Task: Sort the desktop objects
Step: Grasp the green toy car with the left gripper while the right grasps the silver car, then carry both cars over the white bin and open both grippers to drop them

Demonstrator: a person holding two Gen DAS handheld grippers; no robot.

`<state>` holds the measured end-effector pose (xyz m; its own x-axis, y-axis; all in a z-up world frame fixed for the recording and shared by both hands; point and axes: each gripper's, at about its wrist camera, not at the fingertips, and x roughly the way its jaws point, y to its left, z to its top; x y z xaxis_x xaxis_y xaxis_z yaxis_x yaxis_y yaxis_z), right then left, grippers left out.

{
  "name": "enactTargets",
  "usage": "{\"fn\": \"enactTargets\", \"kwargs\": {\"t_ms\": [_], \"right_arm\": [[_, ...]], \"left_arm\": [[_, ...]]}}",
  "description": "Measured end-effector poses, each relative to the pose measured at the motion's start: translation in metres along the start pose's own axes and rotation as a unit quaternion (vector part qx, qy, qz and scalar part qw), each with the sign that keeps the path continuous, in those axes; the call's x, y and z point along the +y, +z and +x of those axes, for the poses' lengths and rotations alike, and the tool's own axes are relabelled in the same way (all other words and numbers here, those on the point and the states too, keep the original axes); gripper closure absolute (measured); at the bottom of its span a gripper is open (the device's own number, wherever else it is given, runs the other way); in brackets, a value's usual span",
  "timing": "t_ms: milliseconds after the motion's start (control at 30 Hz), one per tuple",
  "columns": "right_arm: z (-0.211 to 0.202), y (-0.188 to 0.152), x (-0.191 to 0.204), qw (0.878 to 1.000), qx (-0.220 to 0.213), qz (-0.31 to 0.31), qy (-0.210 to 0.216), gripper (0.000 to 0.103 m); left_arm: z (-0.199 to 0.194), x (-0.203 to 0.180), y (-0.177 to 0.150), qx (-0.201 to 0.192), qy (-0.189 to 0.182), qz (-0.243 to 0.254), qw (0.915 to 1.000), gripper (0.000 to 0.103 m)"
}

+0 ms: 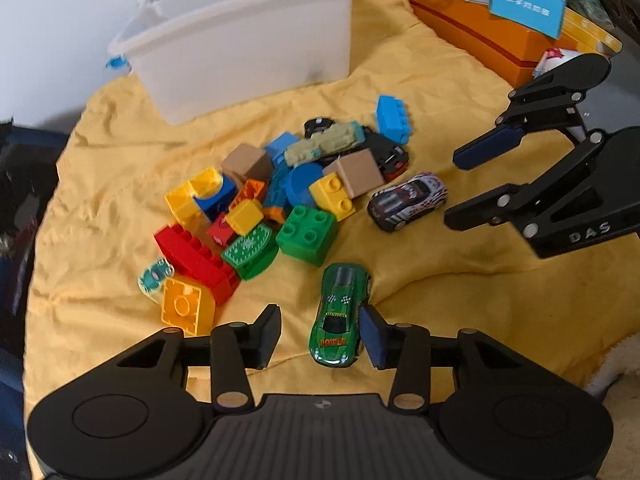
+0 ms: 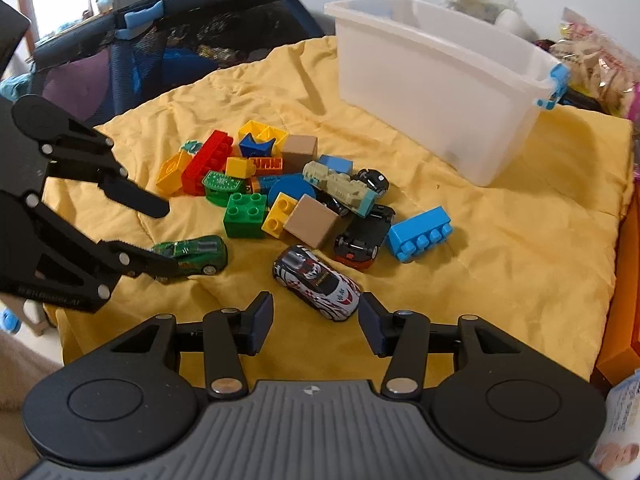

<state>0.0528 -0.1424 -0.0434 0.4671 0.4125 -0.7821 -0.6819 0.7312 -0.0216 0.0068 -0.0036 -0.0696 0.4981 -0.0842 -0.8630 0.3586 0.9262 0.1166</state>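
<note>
- We are holding the left gripper (image 1: 320, 334) spread around the green toy car (image 1: 338, 318), which is lying on the yellow cloth (image 1: 460, 280) just in front of the block pile (image 1: 256, 208); its right pad is touching the car's side.
- We are holding the right gripper (image 2: 316, 318) spread over the white toy car (image 2: 318, 282), beside that pile.
- Only the left view is showing the orange box (image 1: 480, 36) right of the white bin (image 1: 248, 40).
- Only the right view is showing the dark mesh basket (image 2: 168, 40) left of the bin.

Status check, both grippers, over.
Left gripper open, straddling green car. Right gripper open, nearing white car. Bin beyond the block pile; path unobstructed.
</note>
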Motion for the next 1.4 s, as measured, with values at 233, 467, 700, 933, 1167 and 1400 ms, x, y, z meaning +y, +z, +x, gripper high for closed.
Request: {"fn": "enactTargets", "kwargs": {"t_ms": [233,467,700,933,1167,1400], "right_arm": [[0.015,0.008,-0.014,0.998,0.025,-0.058,0.028,0.050],[0.038,0.015,-0.011,0.992,0.037,-0.100,0.065,0.056],[0.029,0.011,-0.005,0.994,0.107,0.008,0.025,0.068],[0.024,0.007,0.000,0.996,0.070,0.048,0.009,0.060],[0.032,0.005,0.009,0.997,0.058,0.050,0.004,0.070],[0.003,0.023,0.004,0.998,0.024,0.055,-0.003,0.070]], "left_arm": [[0.010,0.003,-0.005,0.018,-0.022,-0.011,0.9995,0.056],[0.012,0.006,-0.005,0.020,-0.031,-0.032,0.9988,0.056],[0.011,0.007,-0.006,0.012,-0.033,-0.044,0.9984,0.056],[0.011,0.006,-0.007,0.010,-0.043,-0.050,0.9978,0.070],[-0.001,0.014,-0.003,-0.012,-0.049,-0.060,0.9969,0.070],[-0.041,0.033,0.038,-0.083,-0.041,-0.056,0.9942,0.071]]}}
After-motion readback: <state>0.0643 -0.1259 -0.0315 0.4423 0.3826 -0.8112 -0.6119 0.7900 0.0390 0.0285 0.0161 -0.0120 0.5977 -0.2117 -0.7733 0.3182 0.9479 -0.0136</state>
